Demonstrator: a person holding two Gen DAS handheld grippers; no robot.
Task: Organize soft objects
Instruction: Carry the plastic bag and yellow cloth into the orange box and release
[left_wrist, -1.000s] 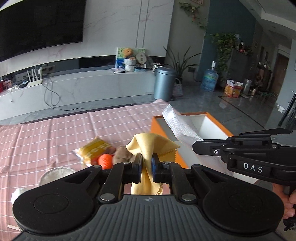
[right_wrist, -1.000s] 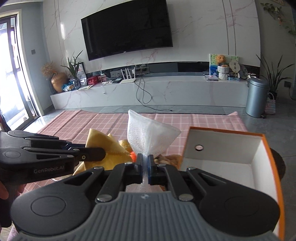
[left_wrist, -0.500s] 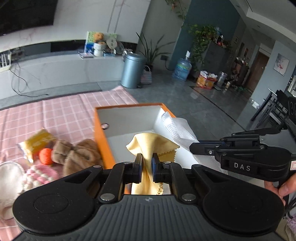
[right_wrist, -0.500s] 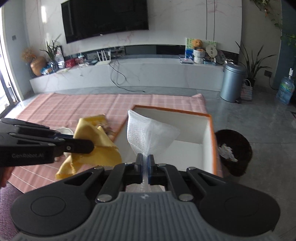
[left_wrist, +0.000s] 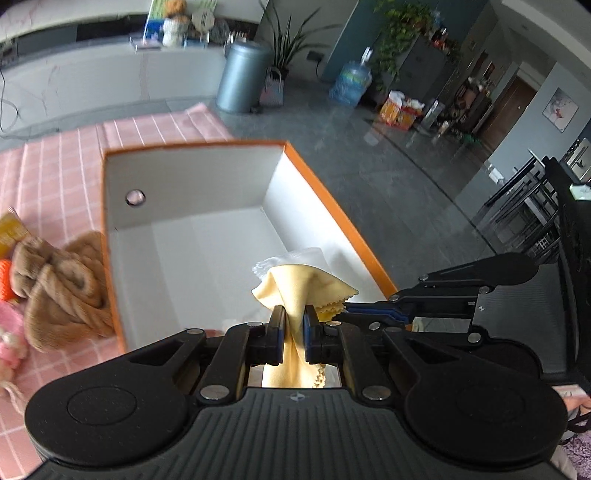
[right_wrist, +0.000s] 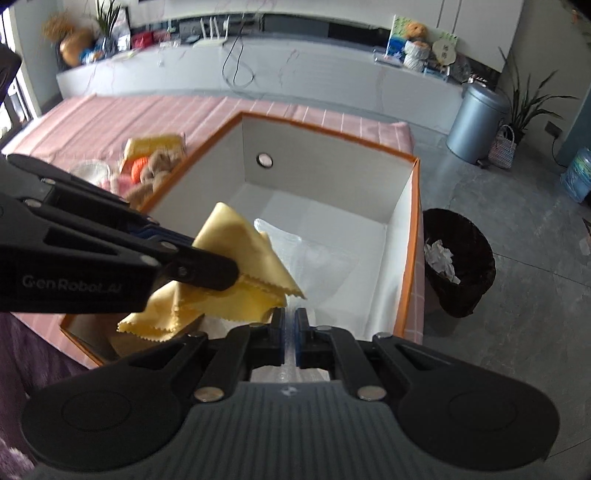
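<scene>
Left gripper (left_wrist: 294, 320): clamped on yellow cloth (left_wrist: 295, 284), above orange box (left_wrist: 332, 206)
Right gripper (right_wrist: 290, 322): clamped on white bubble wrap (right_wrist: 310, 258), over same box
Brown plush (left_wrist: 62, 284): outside box, against its wall

Home living room: media console (right_wrist: 258, 70), houseplant (left_wrist: 291, 44).

In the right wrist view, the side of my left gripper (right_wrist: 221, 273) bears the pale lettering "GenRobot.AI", its last characters blurred. A round cream sign (right_wrist: 444, 54) on the far shelf carries small dark characters I cannot read. No other text is legible.
</scene>
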